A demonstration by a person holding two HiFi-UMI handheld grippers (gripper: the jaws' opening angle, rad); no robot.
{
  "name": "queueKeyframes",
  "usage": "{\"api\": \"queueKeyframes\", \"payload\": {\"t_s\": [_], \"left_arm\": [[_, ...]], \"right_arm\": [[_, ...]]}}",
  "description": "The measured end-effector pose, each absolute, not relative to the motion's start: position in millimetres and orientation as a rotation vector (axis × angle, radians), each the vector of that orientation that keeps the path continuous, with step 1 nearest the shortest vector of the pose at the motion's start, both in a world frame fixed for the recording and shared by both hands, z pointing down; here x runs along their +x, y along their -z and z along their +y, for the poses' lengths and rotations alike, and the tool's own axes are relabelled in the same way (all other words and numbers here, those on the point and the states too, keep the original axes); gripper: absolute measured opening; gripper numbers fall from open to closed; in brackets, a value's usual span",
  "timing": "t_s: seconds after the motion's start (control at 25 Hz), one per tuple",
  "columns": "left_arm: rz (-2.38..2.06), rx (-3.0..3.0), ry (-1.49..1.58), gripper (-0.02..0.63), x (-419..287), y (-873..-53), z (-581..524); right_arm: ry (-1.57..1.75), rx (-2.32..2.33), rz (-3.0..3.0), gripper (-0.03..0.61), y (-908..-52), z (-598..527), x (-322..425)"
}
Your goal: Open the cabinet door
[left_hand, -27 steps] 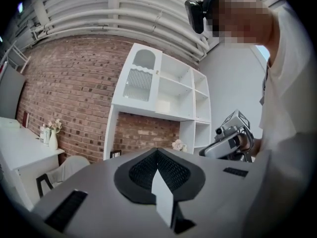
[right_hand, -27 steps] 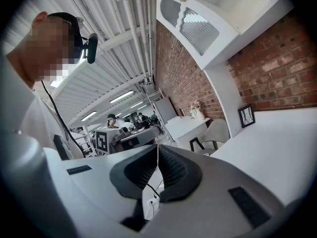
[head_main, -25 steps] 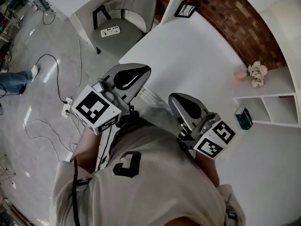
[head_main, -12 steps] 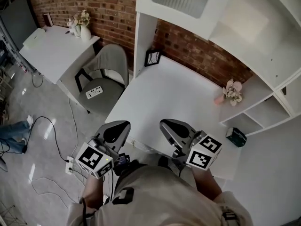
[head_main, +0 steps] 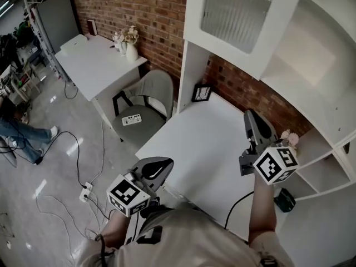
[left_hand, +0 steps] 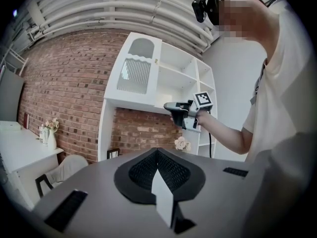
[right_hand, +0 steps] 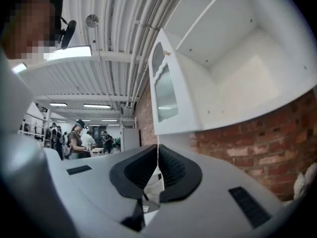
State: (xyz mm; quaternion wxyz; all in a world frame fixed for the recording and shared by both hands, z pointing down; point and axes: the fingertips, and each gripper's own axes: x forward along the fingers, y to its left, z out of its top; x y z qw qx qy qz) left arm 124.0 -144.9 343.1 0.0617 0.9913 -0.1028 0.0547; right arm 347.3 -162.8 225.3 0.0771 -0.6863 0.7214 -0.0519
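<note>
The white cabinet door [head_main: 239,15] with a ribbed glass pane hangs shut at the top of the shelf unit, above the white desk [head_main: 206,143]. It also shows in the left gripper view [left_hand: 138,68] and the right gripper view [right_hand: 168,90], with a small knob [right_hand: 167,52] near its edge. My right gripper [head_main: 248,114] is raised over the desk, below the door and apart from it, jaws shut on nothing. My left gripper [head_main: 167,161] hangs low at the desk's near edge, shut and empty. The right gripper [left_hand: 171,108] also shows in the left gripper view.
Open white shelves [head_main: 311,54] stand right of the door. A picture frame [head_main: 202,92] and pink flowers [head_main: 289,138] sit on the desk, a teal object [head_main: 285,200] on a low shelf. A grey chair [head_main: 147,102], floor cables [head_main: 83,149] and a second desk [head_main: 94,63] lie left.
My right gripper has risen and gone forward over the desk toward the cabinet. The left gripper has shifted only a little. The head view has tilted up, bringing the door into sight.
</note>
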Motion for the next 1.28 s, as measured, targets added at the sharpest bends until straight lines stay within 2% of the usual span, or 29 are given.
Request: {"api": "queueKeyframes", "payload": {"t_s": [0.2, 0.44, 0.52, 0.64, 0.72, 0.84, 1.08, 1.28], "left_arm": [[-0.323, 2.991, -0.181, 0.017, 126, -345, -135], [-0.426, 2.972, -0.194, 0.017, 117, -356, -133], [-0.448, 2.969, -0.193, 0.017, 115, -357, -132], [-0.481, 2.968, -0.196, 0.017, 111, -355, -133], [-0.488, 2.967, -0.200, 0.017, 109, -355, -134], [-0.468, 2.971, -0.202, 0.017, 111, -356, -133], [-0.543, 2.957, -0.192, 0.017, 98, -359, -141], [-0.455, 2.954, -0.217, 0.017, 118, -352, -146]], "right_arm": [[-0.009, -2.184, 2.031, 0.028, -182, -174, 395], [-0.108, -2.217, 2.017, 0.040, -163, -198, 417], [-0.124, -2.227, 2.029, 0.103, -162, -202, 419], [-0.146, -2.245, 2.041, 0.152, -159, -209, 419], [-0.160, -2.265, 2.053, 0.206, -158, -211, 419], [-0.181, -2.305, 2.053, 0.243, -156, -209, 423], [-0.230, -2.287, 2.067, 0.252, -150, -231, 414], [-0.186, -2.363, 2.088, 0.252, -147, -243, 426]]}}
